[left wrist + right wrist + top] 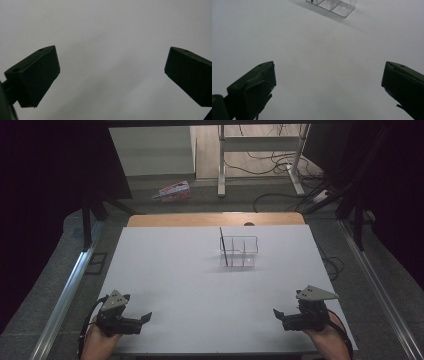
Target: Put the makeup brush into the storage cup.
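At the near left of the white table we list the left gripper, jaws spread wide and holding nothing; its own view adds only bare tabletop between them. Farther off, right of centre, we record a clear divided organizer with a thin dark pen leaning in its left compartment. At near right, the right gripper is likewise released and empty, and its own view catches the organizer's base at the far edge.

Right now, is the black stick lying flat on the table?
No, the black stick stands nearly upright in the left end of the clear box, poking above its rim.
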`<state>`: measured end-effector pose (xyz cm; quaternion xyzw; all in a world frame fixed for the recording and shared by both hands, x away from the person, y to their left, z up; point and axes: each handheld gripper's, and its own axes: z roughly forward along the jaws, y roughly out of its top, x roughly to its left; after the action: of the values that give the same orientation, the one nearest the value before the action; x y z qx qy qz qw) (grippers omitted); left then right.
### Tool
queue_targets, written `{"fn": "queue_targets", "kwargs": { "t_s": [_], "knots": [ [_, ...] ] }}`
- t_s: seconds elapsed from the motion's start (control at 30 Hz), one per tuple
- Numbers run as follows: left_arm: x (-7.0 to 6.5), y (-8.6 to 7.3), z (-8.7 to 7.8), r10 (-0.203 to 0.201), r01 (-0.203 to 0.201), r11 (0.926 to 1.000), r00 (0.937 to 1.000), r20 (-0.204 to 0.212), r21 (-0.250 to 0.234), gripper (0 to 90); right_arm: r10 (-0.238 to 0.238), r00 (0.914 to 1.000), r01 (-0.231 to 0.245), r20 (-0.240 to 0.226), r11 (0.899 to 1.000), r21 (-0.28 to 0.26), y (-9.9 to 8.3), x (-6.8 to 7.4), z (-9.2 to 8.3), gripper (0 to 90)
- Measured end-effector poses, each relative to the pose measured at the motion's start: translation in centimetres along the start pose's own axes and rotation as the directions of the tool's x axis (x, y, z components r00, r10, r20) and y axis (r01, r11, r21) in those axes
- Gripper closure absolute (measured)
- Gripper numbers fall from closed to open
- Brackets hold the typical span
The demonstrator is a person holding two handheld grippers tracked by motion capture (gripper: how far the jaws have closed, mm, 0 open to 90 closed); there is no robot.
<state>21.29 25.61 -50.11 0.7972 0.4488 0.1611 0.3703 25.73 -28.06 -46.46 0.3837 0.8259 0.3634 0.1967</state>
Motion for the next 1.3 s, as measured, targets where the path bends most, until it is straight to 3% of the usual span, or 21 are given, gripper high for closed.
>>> {"fn": "queue_targets", "kwargs": {
  "t_s": [0.8,1.3],
  "knots": [
    [0.0,0.0,0.0,0.002,-0.002,1.0000,1.0000,-0.003,-0.003,0.4,0.050,0.9983,-0.051,0.030,0.999,0.014,-2.0,-1.1,-1.4,0.0],
    [0.0,0.0,0.0,0.007,-0.007,1.0000,0.9999,-0.008,-0.001,0.3,0.071,0.9970,-0.073,0.031,0.996,0.050,-3.0,-1.5,-1.5,0.0]
  ]
}}
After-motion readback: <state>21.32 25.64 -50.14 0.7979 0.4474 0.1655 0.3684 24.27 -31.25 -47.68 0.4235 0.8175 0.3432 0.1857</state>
